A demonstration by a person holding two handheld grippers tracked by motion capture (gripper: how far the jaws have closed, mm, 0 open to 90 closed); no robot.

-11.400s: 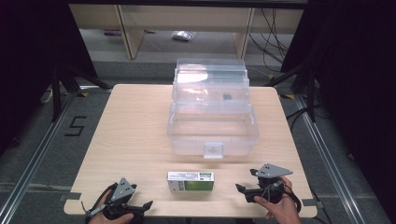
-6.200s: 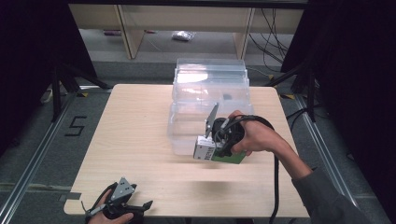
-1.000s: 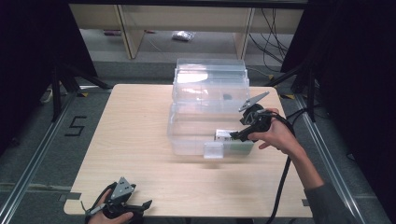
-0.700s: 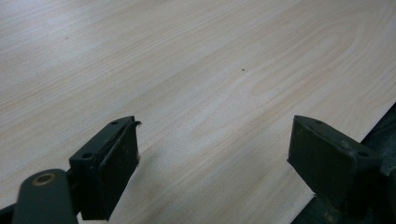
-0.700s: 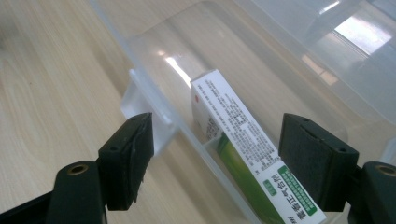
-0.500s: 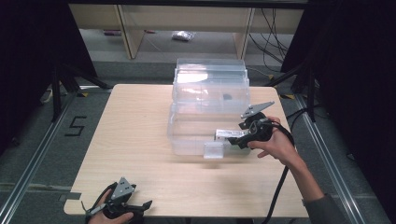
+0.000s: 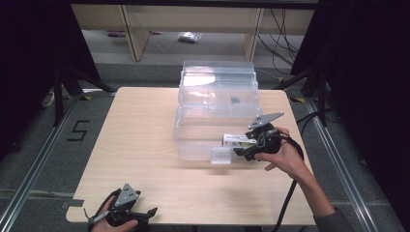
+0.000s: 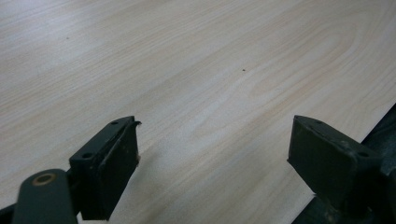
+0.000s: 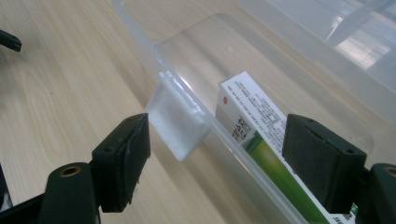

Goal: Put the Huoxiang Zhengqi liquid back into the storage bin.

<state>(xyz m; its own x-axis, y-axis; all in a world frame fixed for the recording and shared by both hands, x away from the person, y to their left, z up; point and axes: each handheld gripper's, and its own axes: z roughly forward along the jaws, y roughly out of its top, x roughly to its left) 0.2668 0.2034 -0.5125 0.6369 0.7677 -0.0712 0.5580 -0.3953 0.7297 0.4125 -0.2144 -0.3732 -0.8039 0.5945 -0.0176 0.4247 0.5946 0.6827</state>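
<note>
At the bin's front right rim, the right gripper hovers with jaws apart, straddling the wall; the carton lies inside. Near the bench's front edge, the left gripper rests, jaws apart.

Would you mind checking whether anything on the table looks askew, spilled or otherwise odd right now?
Nothing is spilled or damaged. The one oddity: the green-and-white carton lies tilted on its edge against the front wall of the clear plastic storage box, rather than flat on its floor. The right gripper is open beside it; the left gripper rests open near the table edge.
</note>
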